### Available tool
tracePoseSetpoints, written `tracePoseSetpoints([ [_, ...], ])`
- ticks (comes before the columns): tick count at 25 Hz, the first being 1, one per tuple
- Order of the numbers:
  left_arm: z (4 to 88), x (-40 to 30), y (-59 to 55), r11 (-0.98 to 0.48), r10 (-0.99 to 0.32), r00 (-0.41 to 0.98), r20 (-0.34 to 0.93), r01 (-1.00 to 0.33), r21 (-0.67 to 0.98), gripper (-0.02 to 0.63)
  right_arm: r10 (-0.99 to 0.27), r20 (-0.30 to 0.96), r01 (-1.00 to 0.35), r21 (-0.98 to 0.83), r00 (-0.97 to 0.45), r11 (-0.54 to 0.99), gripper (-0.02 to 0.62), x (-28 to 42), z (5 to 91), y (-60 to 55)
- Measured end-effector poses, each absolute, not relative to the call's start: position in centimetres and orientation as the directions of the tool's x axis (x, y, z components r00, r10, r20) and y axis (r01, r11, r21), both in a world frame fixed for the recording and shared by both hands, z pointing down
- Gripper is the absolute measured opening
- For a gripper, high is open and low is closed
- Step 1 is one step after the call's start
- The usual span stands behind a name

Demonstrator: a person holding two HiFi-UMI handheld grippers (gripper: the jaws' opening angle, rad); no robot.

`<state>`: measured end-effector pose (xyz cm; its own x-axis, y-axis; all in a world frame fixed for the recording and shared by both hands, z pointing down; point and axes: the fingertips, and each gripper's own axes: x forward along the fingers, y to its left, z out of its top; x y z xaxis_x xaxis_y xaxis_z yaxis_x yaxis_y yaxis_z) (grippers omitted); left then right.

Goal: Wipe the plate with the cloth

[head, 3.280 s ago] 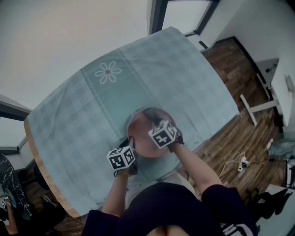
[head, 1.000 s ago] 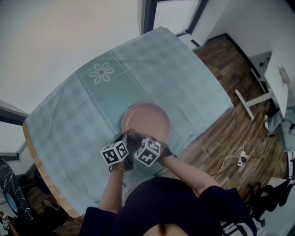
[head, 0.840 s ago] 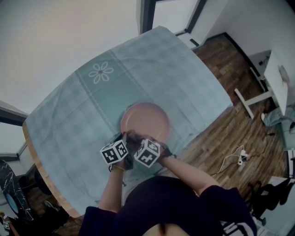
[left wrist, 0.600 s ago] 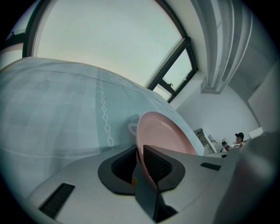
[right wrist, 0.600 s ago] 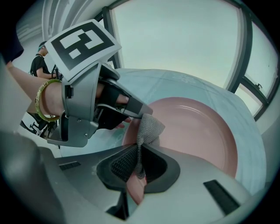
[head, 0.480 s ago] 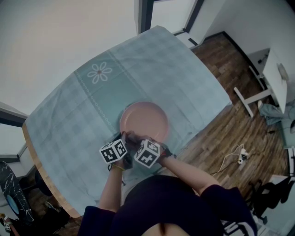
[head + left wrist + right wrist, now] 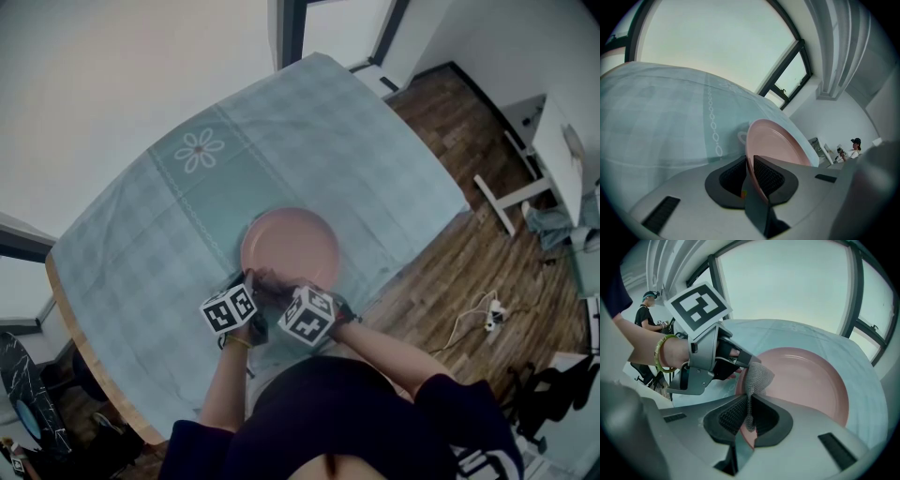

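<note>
The desk point(image 7: 82, 356) stretches away ahead of both hand-held grippers, covered by a pale checked tablecloth point(image 7: 328, 131) with a white flower point(image 7: 199, 148) printed well beyond their tips. A wooden floor point(image 7: 469, 253) shows off to the right of the right one. The pink plate point(image 7: 291, 246) lies on the tablecloth directly in front of the two tools, its near rim reaching their jaws and the rest of it bare. The left hand-held gripper point(image 7: 255, 281) sits at that near rim with its marker cube point(image 7: 228, 309) toward the person. In the left gripper view its jaws point(image 7: 751, 174) stand narrow and clamp the plate point(image 7: 780, 145) edge-on, one pad on each face of the rim. The right hand-held gripper point(image 7: 277, 287) is just beside it, on its right, also at the near rim. In the right gripper view its jaws point(image 7: 749, 416) are drawn close together and pinch the grey mesh cloth point(image 7: 757, 377). The cloth runs up from between the pads and bunches just past the tips, over the plate's point(image 7: 811, 376) near rim. There it touches the tip of the left hand-held gripper point(image 7: 750, 363).
</note>
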<state>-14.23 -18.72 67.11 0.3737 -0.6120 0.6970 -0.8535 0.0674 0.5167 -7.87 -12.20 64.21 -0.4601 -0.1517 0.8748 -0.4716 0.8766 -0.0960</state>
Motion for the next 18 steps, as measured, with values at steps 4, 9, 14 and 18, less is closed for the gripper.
tracePoseSetpoints([
  [4,67.0,-14.3,-18.8,0.068,-0.613,0.372,0.697,-0.854,0.516,0.061,-0.179,0.856,-0.499,-0.102,-0.485,0.861,0.032,-6.9,62.8,-13.2],
  [9,67.0,-14.3,-18.8,0.071,-0.613,0.369,0.698,-0.855,0.514,0.061,-0.249,0.844,-0.549,-0.062,-0.475,0.834,0.032,-4.9,61.4,-15.7],
  [14,67.1,-14.2,-18.9,0.074,-0.614,0.367,0.699,-0.855,0.514,0.061,-0.301,0.842,-0.549,0.007,-0.448,0.836,0.032,-3.3,60.8,-18.8],
  [18,67.2,-14.2,-18.9,0.077,-0.615,0.365,0.699,-0.854,0.514,0.061,-0.339,0.850,-0.533,0.083,-0.403,0.842,0.032,-1.9,61.0,-20.9],
])
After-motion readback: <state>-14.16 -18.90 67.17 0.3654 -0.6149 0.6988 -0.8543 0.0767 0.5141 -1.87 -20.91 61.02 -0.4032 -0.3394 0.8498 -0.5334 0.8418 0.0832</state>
